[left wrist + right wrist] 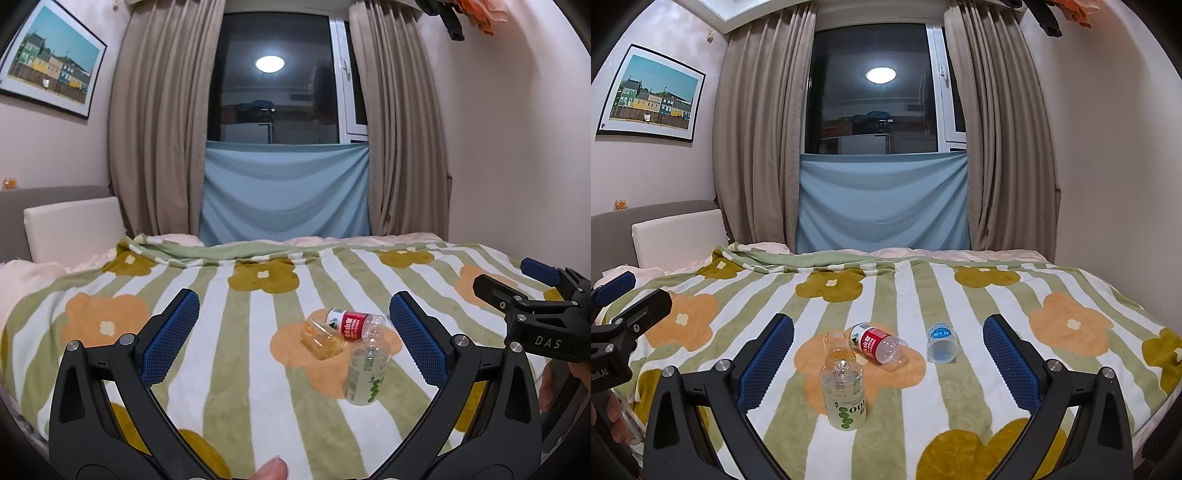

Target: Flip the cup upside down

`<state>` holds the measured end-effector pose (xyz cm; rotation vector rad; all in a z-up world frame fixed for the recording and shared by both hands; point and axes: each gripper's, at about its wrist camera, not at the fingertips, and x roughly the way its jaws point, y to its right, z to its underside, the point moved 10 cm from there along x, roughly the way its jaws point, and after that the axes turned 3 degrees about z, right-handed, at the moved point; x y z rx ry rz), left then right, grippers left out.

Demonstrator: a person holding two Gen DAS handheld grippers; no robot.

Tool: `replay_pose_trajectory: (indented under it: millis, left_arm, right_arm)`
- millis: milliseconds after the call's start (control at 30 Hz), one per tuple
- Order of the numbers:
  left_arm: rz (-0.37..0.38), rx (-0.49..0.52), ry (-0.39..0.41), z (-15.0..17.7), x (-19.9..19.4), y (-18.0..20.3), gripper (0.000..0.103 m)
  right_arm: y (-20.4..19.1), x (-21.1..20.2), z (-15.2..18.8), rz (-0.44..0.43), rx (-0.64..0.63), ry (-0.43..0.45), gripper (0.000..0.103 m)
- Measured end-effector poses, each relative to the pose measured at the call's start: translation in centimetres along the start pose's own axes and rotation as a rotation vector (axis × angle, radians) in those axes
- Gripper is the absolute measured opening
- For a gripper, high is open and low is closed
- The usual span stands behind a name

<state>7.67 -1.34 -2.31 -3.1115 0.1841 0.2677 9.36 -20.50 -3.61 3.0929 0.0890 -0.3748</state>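
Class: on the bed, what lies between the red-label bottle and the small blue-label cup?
Only bare blanket separates the red-label bottle from the blue-label cup, shown in the right wrist view.

Clear glossy plastic cup (pixel 941 346) (blue print); soft matt fleece blanket (pixel 960 295).

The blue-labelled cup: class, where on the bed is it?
In the right wrist view the blue-labelled cup lies on the striped blanket, right of the red-labelled bottle, apart from it.
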Motion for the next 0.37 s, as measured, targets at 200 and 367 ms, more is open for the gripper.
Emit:
replay_pose_trajectory:
  millis: [200,367]
  left_arm:
    - [-0.023,0.012,0.014,-0.09,-0.29,-0.03,0.103]
    - [-0.035,0.018,0.036,-0.39,-0.64,-0.05,0.103]
  right_arm:
    - [0.06,-0.04,-0.05,0.001,0.002,0.005,0.102]
    - [0.21,0.00,-0.11,0.001,-0.001,0.003,0.102]
